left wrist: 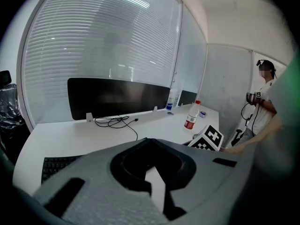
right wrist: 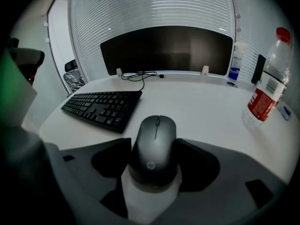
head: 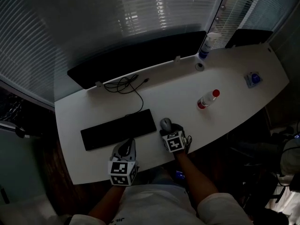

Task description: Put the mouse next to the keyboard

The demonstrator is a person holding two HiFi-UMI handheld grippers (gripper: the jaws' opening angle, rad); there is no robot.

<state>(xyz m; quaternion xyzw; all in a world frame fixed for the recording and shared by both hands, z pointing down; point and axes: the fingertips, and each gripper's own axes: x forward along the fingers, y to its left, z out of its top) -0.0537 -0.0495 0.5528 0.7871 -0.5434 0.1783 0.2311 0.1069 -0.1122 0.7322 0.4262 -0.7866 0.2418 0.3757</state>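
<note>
Closest in, two forearms cut off by the frame's lower edge hold the grippers at the desk's near rim. The left gripper (head: pixel 125 146) hovers just in front of the keyboard, its jaws drawn narrow with nothing between them. Its grey body fills the lower half of its own view and hides most of the keys.

Dim light flattens the room. The white desk (head: pixel 220 74) curves across the head view, its far edge meeting slatted blinds. A wide dark monitor (head: pixel 140 55) stands along that edge, with only two small feet of its stand visible. A black cable (head: pixel 124 85) loops in front of it. The black keyboard (head: pixel 118 129) lies at an angle near the front. A clear water bottle (head: pixel 207 99) with a red cap stands well to the right.

The mouse (head: pixel 166 123) rests on the desk just beside the keyboard's right end. The right gripper (head: pixel 168 131) has its jaws set wide and closed against the mouse's two flanks — its rear half sits hidden between them. A small blue object (head: pixel 253 78) lies far right, too small to identify.
</note>
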